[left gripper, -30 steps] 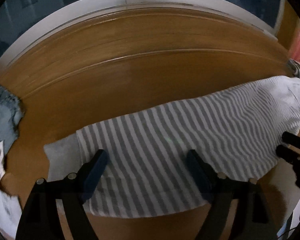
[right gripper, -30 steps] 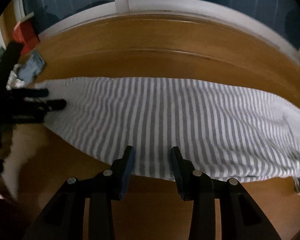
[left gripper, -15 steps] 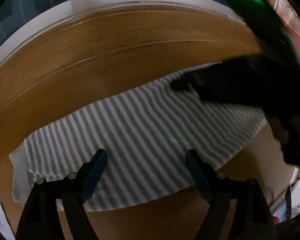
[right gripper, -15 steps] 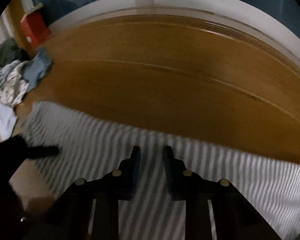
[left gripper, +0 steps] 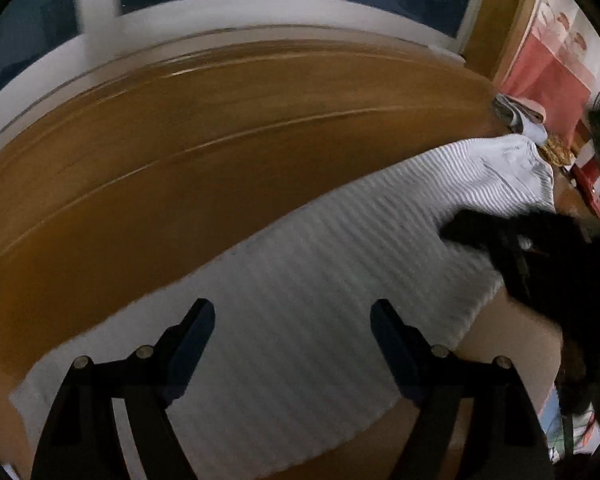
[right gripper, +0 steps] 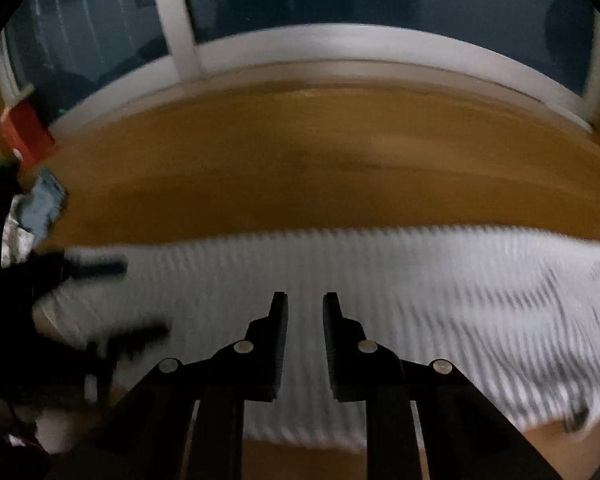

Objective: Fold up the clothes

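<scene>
Left wrist view: the left gripper [left gripper: 292, 320] hangs over the striped shirt [left gripper: 300, 300] with its jaws spread wide, nothing between the pads. The shirt lies flat along the near edge of the wooden table [left gripper: 180, 152], running from the near left corner up toward the right end. At the right, the dark right gripper [left gripper: 472, 228] reaches in over the shirt, and it hides part of the cloth there. Beyond the shirt's far right end sits a small pile of other clothes [left gripper: 520, 114] at the table's right edge, with something red [left gripper: 552, 76] behind it. The far half of the table is bare brown wood. Behind it runs a white window frame [left gripper: 100, 28] with dark panes.

Right wrist view: the right gripper [right gripper: 305, 304] has its jaws drawn close, a narrow gap left between the fingers; whether cloth is pinched there I cannot tell, as the picture is blurred. The striped shirt [right gripper: 420, 280] spreads across the near edge of the table [right gripper: 320, 160]. At the left the left gripper [right gripper: 120, 300] shows as dark blurred fingers over the shirt's end. Past it, at the table's left edge, lie crumpled clothes [right gripper: 40, 204] and a red box [right gripper: 24, 136]. The white window frame [right gripper: 340, 46] curves behind.
</scene>
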Motion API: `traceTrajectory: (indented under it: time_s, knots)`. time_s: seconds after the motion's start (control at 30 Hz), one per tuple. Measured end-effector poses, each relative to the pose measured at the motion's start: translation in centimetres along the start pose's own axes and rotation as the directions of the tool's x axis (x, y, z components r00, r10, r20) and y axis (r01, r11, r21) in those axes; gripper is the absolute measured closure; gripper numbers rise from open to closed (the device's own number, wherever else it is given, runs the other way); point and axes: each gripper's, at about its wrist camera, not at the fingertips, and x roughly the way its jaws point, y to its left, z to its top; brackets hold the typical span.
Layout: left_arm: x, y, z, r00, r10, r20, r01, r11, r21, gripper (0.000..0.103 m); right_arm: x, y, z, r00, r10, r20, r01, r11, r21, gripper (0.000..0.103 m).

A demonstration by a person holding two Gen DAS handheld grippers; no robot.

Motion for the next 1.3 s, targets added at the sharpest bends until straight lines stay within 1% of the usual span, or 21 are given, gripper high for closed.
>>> traceTrajectory:
  time_s: [0.13,0.17,0.3,0.4,0.43,0.47,0.5,0.53,0.57,0.63,0.67,0.7,0.77,0.87,1.0,1.07,1.13,1.2,1.23,1.27,1.3]
  knots:
    - [1.9,-1.6,-0.2,0.997,0.069,-0.017,-0.068,0.997,0.032,0.025,0.1,-1.3,-3.8,0.998,-0.049,-0.037,0.05,0.998,0.04,0.084]
    - [2.0,-2.0,-0.3,0.996,0.092,-0.013,-0.091,0.995,0.045,0.021,-0.1,-1.4,-4.5,0.999,-0.042,-0.022,0.043,0.998,0.048,0.084]
    - [2.1,-4.0,0.0,0.994,0.105,-0.024,-0.105,0.994,0.027,0.021,-1.5,-1.8,-6.8,1.0,-0.027,0.003,0.026,0.999,0.037,0.084]
    - [2.4,-4.1,0.8,0.99,0.125,-0.059,-0.125,0.992,0.001,0.021,-2.9,-2.3,-7.8,1.0,-0.019,0.022,0.019,0.999,0.038,0.084]
    - [2.4,-4.4,1.1,0.988,0.133,-0.073,-0.134,0.991,-0.009,0.025,-3.5,-2.6,-8.2,0.999,-0.028,0.037,0.026,0.999,0.044,0.084]
    - [2.4,-5.0,1.5,0.988,0.133,-0.073,-0.134,0.991,-0.011,0.025,-4.6,-3.0,-8.4,0.996,-0.058,0.07,0.054,0.997,0.063,0.083]
    - [2.3,-5.9,2.1,0.991,0.119,-0.063,-0.119,0.993,-0.003,0.025,-5.5,-3.5,-8.6,0.991,-0.092,0.1,0.084,0.993,0.084,0.08]
    - [2.2,-6.9,2.8,0.994,0.102,-0.05,-0.102,0.995,0.005,0.025,-6.2,-4.3,-8.9,0.982,-0.15,0.119,0.136,0.984,0.113,0.07]
    - [2.3,-8.0,3.5,0.995,0.086,-0.041,-0.086,0.996,0.019,0.025,-7.0,-5.1,-9.8,0.962,-0.239,0.129,0.219,0.964,0.151,0.06]
    - [2.7,-10.5,5.5,0.999,0.039,-0.025,-0.037,0.997,0.061,0.025,-7.4,-6.3,-11.3,0.919,-0.375,0.125,0.345,0.916,0.207,0.058]
    - [3.1,-11.9,6.4,1.0,0.011,-0.024,-0.009,0.997,0.081,0.025,-7.4,-7.0,-12.0,0.9,-0.422,0.108,0.39,0.891,0.231,0.058]
    - [3.8,-14.0,7.5,0.999,-0.023,-0.026,0.025,0.993,0.113,0.025,-7.1,-7.8,-12.6,0.889,-0.45,0.082,0.417,0.872,0.256,0.058]
    - [6.0,-17.0,9.5,0.998,-0.052,-0.029,0.056,0.983,0.177,0.025,-6.5,-8.7,-13.1,0.886,-0.462,0.048,0.428,0.853,0.299,0.058]
    - [9.6,-21.9,13.2,0.997,-0.072,-0.03,0.078,0.952,0.297,0.025,-6.4,-9.8,-12.6,0.887,-0.461,0.029,0.42,0.831,0.364,0.058]
    - [10.1,-26.2,12.8,0.995,-0.088,-0.043,0.098,0.924,0.371,0.025,-7.3,-11.1,-12.7,0.893,-0.446,0.053,0.382,0.817,0.432,0.058]
    - [10.2,-26.7,12.5,0.994,-0.092,-0.056,0.106,0.919,0.379,0.025,-8.3,-11.7,-12.8,0.891,-0.448,0.073,0.371,0.811,0.453,0.058]
    - [11.1,-27.6,13.1,0.993,-0.096,-0.071,0.115,0.924,0.365,0.025,-7.8,-12.1,-12.7,0.89,-0.452,0.064,0.378,0.809,0.45,0.058]
    - [11.7,-27.6,13.0,0.993,-0.088,-0.08,0.111,0.93,0.352,0.025,-7.4,-12.8,-12.3,0.893,-0.447,0.057,0.376,0.808,0.454,0.063]
    - [11.8,-27.4,12.7,0.993,-0.083,-0.084,0.107,0.932,0.345,0.025,-7.3,-13.2,-12.1,0.894,-0.445,0.054,0.375,0.808,0.453,0.079]
    - [12.0,-27.4,12.7,0.993,-0.078,-0.084,0.102,0.934,0.342,0.023,-7.5,-13.4,-12.1,0.892,-0.449,0.051,0.382,0.811,0.443,0.088]
    - [12.3,-27.4,12.8,0.994,-0.074,-0.082,0.098,0.936,0.34,0.022,-7.6,-13.6,-12.0,0.891,-0.452,0.048,0.389,0.813,0.432,0.089]
